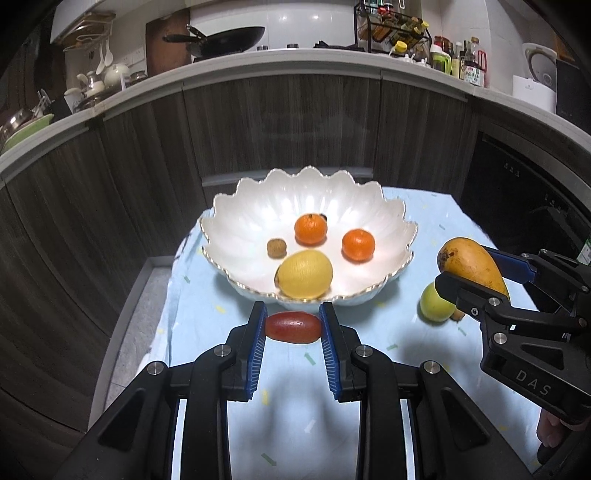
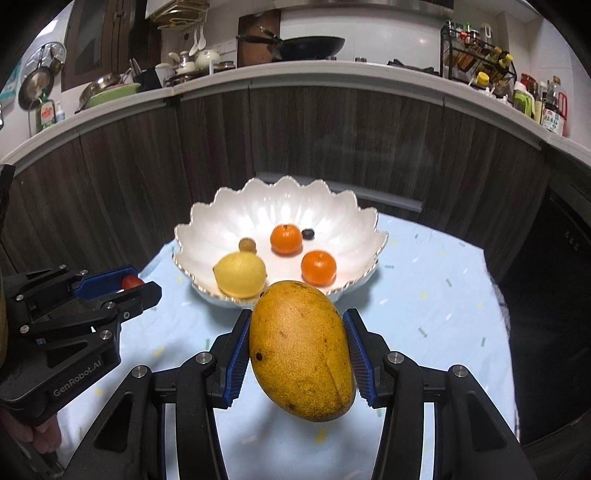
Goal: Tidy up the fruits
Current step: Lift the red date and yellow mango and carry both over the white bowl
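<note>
Fruits: mango (image 2: 301,349) pinched in right claw (image 2: 297,350); red oblong fruit (image 1: 293,327) pinched in left claw (image 1: 293,328). Bowl (image 1: 369,206) ahead of both (lemon (image 1: 304,274), two oranges inside).

1. Dark wood-grain cabinet fronts (image 1: 280,122) run beneath a pale countertop (image 1: 258,64).
2. Black wok (image 2: 310,46) on the stove; white tiled wall (image 1: 306,18) behind.
3. Spice rack (image 1: 393,27), bottles, kettle (image 1: 539,62) at right.
4. Dishes stacked at left (image 2: 110,86).
5. Table under light blue patterned cloth (image 2: 436,295).
</note>
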A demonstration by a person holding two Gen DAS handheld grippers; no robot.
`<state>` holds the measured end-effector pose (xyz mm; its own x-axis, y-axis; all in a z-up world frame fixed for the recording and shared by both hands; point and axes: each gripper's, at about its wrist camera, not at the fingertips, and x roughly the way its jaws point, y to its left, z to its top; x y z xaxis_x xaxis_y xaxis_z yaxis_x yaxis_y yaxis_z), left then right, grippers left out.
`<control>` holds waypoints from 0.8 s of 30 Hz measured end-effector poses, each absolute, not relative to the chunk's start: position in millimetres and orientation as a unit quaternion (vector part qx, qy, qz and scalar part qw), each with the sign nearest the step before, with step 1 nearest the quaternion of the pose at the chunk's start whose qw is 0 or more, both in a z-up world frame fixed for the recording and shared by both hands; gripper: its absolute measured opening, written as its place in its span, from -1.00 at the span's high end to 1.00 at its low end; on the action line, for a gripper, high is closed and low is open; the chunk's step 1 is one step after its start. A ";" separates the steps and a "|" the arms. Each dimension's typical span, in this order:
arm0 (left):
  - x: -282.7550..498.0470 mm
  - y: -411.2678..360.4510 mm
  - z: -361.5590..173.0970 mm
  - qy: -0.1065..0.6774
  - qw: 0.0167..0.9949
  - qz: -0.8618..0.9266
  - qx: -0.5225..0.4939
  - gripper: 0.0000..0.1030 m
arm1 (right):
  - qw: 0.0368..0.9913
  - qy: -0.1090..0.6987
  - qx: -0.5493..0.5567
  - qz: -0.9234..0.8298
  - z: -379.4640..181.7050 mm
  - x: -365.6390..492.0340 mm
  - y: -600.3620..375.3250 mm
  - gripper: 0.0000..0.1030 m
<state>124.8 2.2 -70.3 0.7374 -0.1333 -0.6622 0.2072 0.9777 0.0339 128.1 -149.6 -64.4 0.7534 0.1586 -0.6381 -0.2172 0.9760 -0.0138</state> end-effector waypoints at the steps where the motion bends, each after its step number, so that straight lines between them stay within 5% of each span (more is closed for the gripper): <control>1: 125.8 2.3 -67.4 0.348 0.931 -0.091 0.053 0.44 | 0.936 0.334 -0.043 0.100 -61.4 129.1 -150.0 0.04; 24: 176.3 6.2 -43.3 0.336 0.937 -0.088 0.045 0.44 | 0.944 0.311 -0.046 0.096 -33.9 173.2 -150.6 0.04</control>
